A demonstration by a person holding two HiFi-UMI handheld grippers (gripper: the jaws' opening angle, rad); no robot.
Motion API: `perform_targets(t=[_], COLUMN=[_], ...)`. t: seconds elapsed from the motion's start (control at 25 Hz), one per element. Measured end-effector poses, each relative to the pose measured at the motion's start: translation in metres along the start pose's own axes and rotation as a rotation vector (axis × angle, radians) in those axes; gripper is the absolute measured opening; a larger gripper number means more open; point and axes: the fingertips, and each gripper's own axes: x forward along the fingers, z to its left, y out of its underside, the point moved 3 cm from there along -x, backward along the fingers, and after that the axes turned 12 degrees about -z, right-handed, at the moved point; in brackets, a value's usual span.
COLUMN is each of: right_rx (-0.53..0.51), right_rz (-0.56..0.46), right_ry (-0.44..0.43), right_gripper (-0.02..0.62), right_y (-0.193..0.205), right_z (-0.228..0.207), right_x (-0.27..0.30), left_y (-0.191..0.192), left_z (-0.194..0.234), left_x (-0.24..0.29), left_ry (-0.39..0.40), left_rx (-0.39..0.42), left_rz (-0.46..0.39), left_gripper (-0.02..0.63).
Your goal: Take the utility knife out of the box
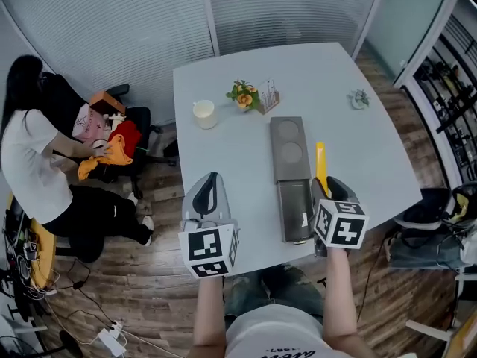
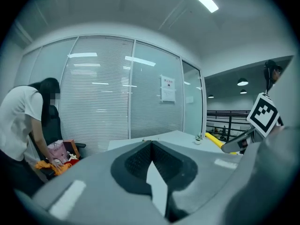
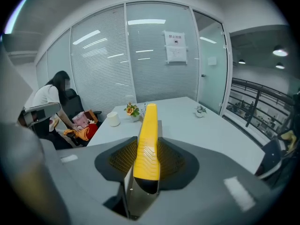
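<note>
**Head view, left to right.** At the far left a person [image 1: 30,162] bends over a chair, well apart from the bench [image 1: 223,148].

The left gripper [image 1: 212,177] hangs over the near left part of the bench, to the left of the box [image 1: 289,151]. In the left gripper view its 2 jaws meet at the tips, with nothing between them. Beyond it, toward the far edge, stand a cup [image 1: 204,114] and a small pot of flowers [image 1: 243,94].

The box lies open at mid-bench. Its 2 halves sit end to end, with the long side running away from the person. What the nearer half holds cannot be made out.

Just right of the box, the right gripper [image 1: 326,181] has its 2 jaws closed on the utility knife [image 1: 320,159]. In the right gripper view both pads press the flanks of the yellow handle. The dark butt sits back in the throat and the rest of the knife juts out past the fingertips.

**Governing relation.**
- The knife's long axis continues the line in which the right gripper points. It runs away from the person and roughly parallel to the box's long side.
- The knife appears to be out of the box and raised off the bench, so the removal is judged essentially done.
- If the knife is to be set down, the bare bench to the right of the box is the nearest place for it.
- The right hand alone carries the knife. The left stands on the box's other side and has no part in the hold.
</note>
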Motion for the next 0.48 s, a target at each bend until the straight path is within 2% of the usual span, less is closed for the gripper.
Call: perform_targets(t=[0.48], right_rx=[-0.010], right_rz=[-0.144], right_ry=[-0.013], right_gripper=[0.164], right_y=[-0.052], right_z=[0.003], right_x=[-0.015], left_y=[-0.045], left_z=[-0.001], left_x=[0.006], left_ry=[0.003], left_rx=[0.005], left_rz=[-0.104], left_gripper=[0.000])
